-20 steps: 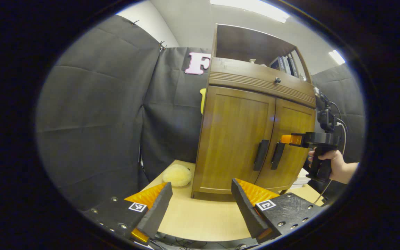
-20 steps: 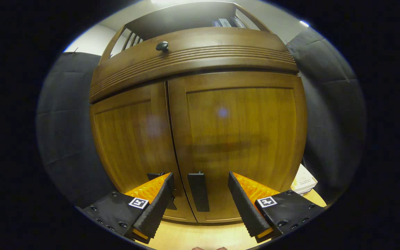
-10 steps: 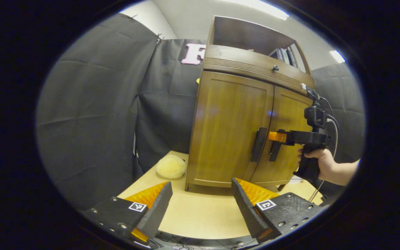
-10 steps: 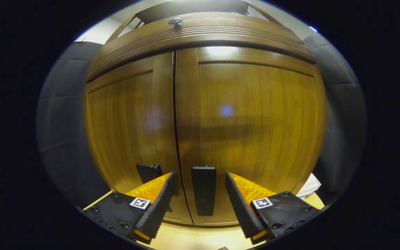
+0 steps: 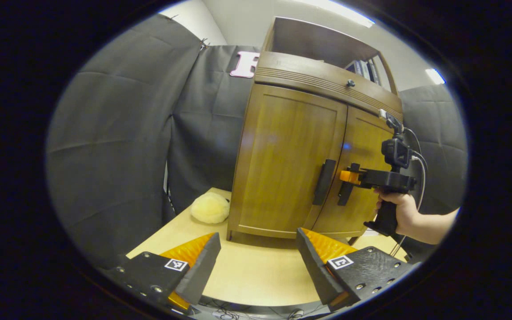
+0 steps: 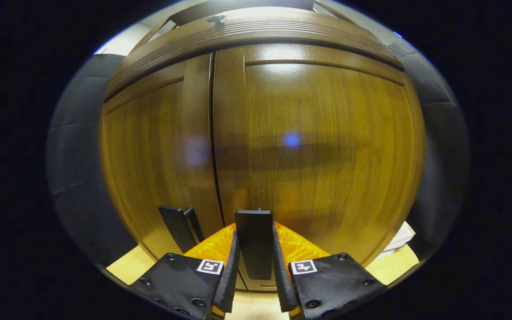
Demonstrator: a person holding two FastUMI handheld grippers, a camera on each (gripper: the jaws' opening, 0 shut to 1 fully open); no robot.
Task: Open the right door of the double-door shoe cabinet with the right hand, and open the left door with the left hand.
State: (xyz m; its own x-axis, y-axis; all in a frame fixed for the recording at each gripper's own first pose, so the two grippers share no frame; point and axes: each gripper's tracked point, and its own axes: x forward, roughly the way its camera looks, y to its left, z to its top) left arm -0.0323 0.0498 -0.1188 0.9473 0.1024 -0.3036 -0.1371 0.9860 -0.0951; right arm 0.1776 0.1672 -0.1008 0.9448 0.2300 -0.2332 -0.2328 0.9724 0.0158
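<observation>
The wooden double-door cabinet stands on the table with both doors closed. In the right gripper view, my right gripper is shut on the right door's black vertical handle, a finger pressing each side. The left door's handle sits just to its left. In the left gripper view, my left gripper hangs open and empty over the table, well short of the left door's handle. Farther off, a hand holds the right gripper at the right door's handle.
A fluffy pale yellow ball lies on the light wooden table beside the cabinet's left side. A drawer with a small dark knob runs above the doors. Books stand on the top shelf. A white box lies at the cabinet's right.
My right gripper moved in around the right door's handle and closed on it. My left gripper stayed open and its view of the cabinet shifted slightly. Both doors remain closed.
</observation>
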